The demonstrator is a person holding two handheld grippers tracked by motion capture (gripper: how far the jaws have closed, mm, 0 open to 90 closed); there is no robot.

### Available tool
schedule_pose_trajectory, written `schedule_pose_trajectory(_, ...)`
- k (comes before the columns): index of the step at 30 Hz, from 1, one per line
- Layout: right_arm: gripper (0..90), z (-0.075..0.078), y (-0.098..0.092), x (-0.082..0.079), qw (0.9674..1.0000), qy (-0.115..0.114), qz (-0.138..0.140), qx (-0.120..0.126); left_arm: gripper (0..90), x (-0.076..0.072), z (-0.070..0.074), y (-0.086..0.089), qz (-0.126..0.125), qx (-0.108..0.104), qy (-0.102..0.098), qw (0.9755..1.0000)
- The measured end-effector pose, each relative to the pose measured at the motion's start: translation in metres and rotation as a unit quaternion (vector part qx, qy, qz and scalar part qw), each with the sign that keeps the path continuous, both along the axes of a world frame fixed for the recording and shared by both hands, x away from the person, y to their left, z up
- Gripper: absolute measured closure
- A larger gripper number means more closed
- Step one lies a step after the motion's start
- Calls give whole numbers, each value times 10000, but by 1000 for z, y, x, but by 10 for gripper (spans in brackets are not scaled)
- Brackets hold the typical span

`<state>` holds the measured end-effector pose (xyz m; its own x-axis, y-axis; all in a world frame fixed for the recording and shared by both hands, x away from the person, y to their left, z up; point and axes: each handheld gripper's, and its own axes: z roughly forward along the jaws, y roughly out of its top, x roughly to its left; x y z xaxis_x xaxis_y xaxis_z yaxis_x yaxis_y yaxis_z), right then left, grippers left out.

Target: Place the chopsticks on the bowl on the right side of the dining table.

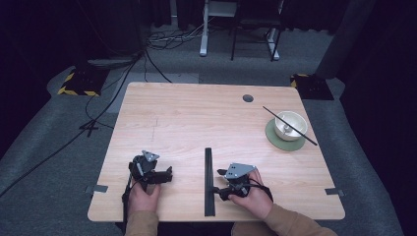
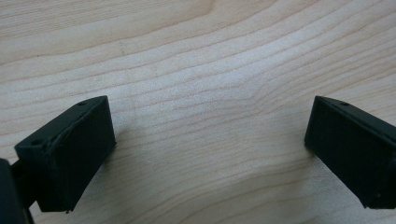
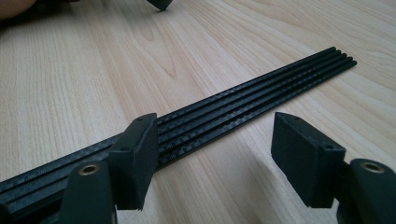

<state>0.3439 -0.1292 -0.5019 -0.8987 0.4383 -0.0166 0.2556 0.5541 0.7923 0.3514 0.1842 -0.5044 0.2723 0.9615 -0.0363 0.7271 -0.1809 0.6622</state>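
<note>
A bundle of several thin black rods [image 1: 209, 182] lies side by side on the wooden table [image 1: 196, 118], running from the front edge towards the middle. My right gripper [image 1: 220, 183] stands just right of the rods, pointing at them, jaws wide apart. In the right gripper view the rods [image 3: 243, 102] pass under the left jaw, and the right gripper [image 3: 219, 154] is open with bare wood between its pads. My left gripper [image 1: 169, 174] rests left of the rods. In its own view the left gripper [image 2: 210, 144] is open over bare wood.
A white bowl [image 1: 290, 125] sits on a green coaster [image 1: 273, 139] at the right, with a single black rod [image 1: 307, 137] laid across its rim. A round cable hole [image 1: 248, 98] is at the back of the table. Taped marks sit at both front side edges.
</note>
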Motion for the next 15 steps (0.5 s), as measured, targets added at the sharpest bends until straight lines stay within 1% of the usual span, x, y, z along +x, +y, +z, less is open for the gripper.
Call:
schedule_pose_trajectory(3,325,0,-2,1,10000,69,-29,7,19,0,0,0,0,0,0,10000)
schedule_pose_trajectory(5,325,1,-2,2,10000,14,-4,33,19,0,0,0,-1,0,1,10000)
schedule_pose_trajectory(6,325,2,-2,1,10000,55,-33,51,19,0,0,0,0,2,3,10000)
schedule_pose_trajectory(8,324,2,-2,1,10000,26,-9,45,19,0,0,0,-1,1,1,10000)
schedule_pose_trajectory(9,324,2,-2,0,9999,84,-24,57,19,0,0,0,0,-1,0,10000)
schedule_pose_trajectory(11,322,1,-2,0,10000,55,21,12,19,0,0,0,1,1,2,10000)
schedule_pose_trajectory(13,323,1,-1,0,10000,80,8,2,19,0,0,0,-1,0,1,10000)
schedule_pose_trajectory(15,322,0,0,0,9999,93,28,76,19,0,0,0,1,0,2,10000)
